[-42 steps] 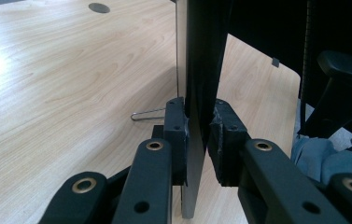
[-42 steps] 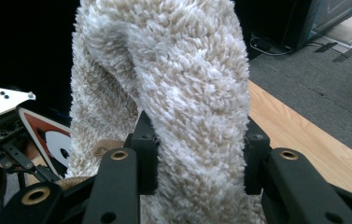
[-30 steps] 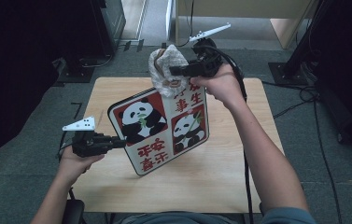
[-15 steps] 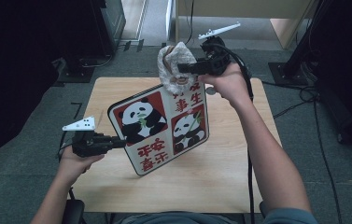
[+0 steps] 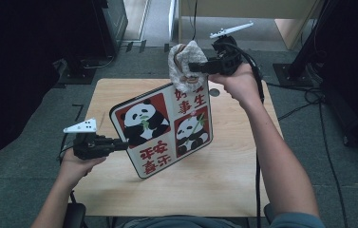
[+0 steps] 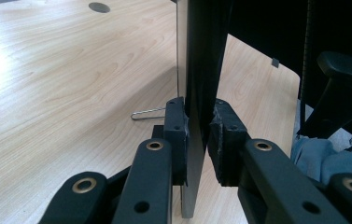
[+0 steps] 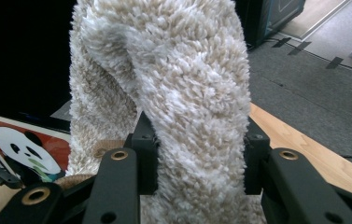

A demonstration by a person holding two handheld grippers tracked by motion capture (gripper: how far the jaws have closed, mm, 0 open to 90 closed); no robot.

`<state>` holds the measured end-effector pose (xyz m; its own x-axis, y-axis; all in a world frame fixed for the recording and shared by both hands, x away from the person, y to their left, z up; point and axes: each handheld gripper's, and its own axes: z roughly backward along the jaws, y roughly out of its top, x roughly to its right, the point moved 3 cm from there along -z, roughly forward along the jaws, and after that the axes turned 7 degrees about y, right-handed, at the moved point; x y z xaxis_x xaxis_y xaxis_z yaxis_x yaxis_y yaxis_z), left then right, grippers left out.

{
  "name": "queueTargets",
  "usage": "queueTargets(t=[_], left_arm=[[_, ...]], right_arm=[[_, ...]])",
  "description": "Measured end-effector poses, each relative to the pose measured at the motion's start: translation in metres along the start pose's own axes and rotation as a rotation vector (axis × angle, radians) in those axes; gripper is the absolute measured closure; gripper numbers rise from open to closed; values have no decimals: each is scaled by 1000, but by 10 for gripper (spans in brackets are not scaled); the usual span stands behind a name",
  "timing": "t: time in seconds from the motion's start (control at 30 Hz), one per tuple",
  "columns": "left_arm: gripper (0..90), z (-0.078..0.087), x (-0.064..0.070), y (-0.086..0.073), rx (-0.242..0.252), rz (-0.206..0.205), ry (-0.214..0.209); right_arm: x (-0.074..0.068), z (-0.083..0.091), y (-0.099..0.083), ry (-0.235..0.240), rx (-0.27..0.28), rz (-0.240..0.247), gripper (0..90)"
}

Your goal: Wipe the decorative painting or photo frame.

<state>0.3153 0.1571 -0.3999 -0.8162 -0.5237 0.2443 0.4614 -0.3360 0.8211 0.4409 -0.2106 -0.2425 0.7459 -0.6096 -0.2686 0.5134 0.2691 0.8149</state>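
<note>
Left gripper [image 5: 119, 145] clamps panda board [image 5: 164, 128] edge, board tilted; right gripper [image 5: 193, 68] pinches fluffy cloth [image 5: 184, 64] against board's top edge.

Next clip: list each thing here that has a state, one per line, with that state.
Panda tray: tilted up on its lower edge, clamped at one edge.
Fluffy cloth: bunched, lifted at the tray's top corner.
Left gripper: shut on the tray's edge.
Right gripper: shut on the cloth.
Table: bare light wood under the tray.

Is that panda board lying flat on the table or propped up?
Propped up: the panda board stands tilted on its lower edge, clamped at its side by the left gripper.
</note>
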Motion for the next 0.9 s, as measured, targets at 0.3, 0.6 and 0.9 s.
queueTargets(t=[0.3, 0.6, 0.9], left_arm=[[789, 0, 0, 0, 0, 1, 1], [789, 0, -1, 0, 0, 0, 0], [789, 0, -1, 0, 1, 0, 1]], right_arm=[[11, 9, -4, -20, 13, -8, 607], [20, 17, -10, -49, 13, -34, 607], [28, 23, -15, -67, 9, -52, 608]])
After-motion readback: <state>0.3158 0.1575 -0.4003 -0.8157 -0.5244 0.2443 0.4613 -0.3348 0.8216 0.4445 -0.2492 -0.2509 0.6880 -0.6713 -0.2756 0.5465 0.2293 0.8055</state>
